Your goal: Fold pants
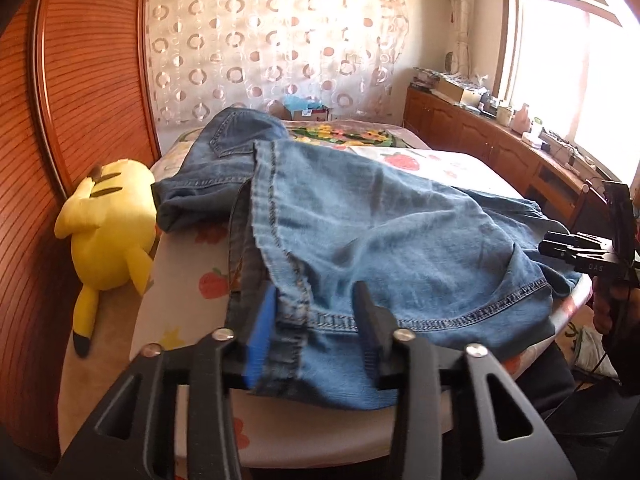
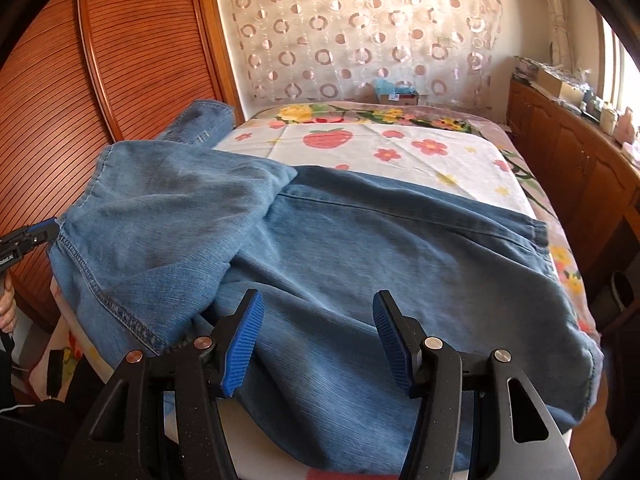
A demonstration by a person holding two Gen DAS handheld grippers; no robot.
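Observation:
Blue denim pants (image 1: 380,224) lie on the bed, one leg folded back over the other; they also show in the right wrist view (image 2: 360,248). My left gripper (image 1: 316,320) has its fingers spread, with the hem of the folded leg (image 1: 288,344) lying between them. In the right wrist view the left gripper (image 2: 40,232) sits at the hem's left edge. My right gripper (image 2: 318,340) is open above the near part of the pants, touching nothing. It also shows at the right edge of the left wrist view (image 1: 560,248).
The bed has a floral sheet (image 2: 400,148). A yellow plush toy (image 1: 108,232) lies at the bed's left edge by a wooden slatted wardrobe (image 1: 80,100). Wooden cabinets (image 2: 568,152) with clutter run along the right wall under a window.

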